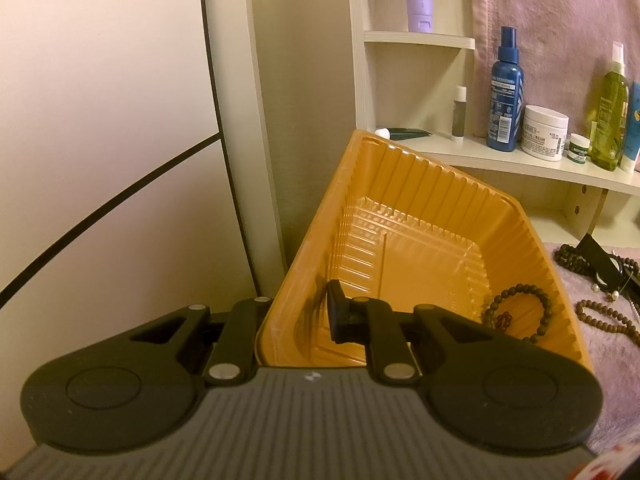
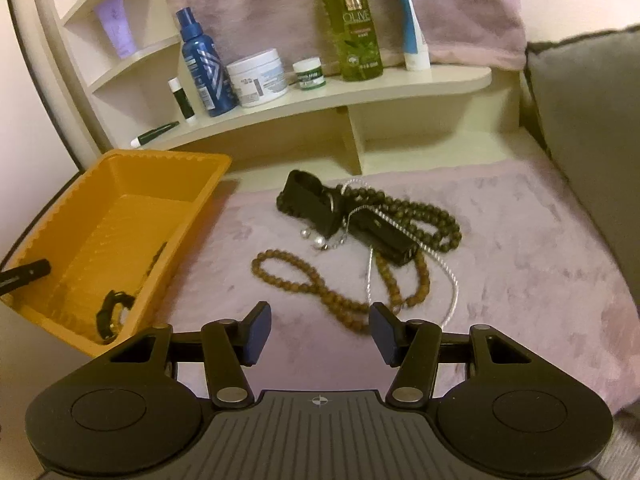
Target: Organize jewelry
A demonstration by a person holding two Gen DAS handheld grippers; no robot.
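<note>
We had the pink cloth [image 2: 520, 248] spread wide beneath everything, and the cream shelf [image 2: 360, 92] of bottles stood behind the orange tray [image 2: 120, 184]. That tray sat at the cloth's edge — our landmark. Our left gripper [image 1: 294, 312] was clamped on the tray's near wall, one finger [image 1: 336, 312] inside, the other outside and hidden by the wall. Inside the tray, against its right wall, lay a dark beaded bracelet [image 1: 520, 308] with a few reddish beads beside it.

Our right gripper [image 2: 318, 334] hovered over the cloth just right of the tray, fingers spread apart and holding nothing. Further right of the tray sat the tangle — a black watch [image 2: 340, 216], a dark bead necklace [image 2: 420, 216], a brown bead strand [image 2: 320, 288], a silver chain [image 2: 454, 288] and pearl earrings [image 2: 316, 240], all overlapping.
</note>
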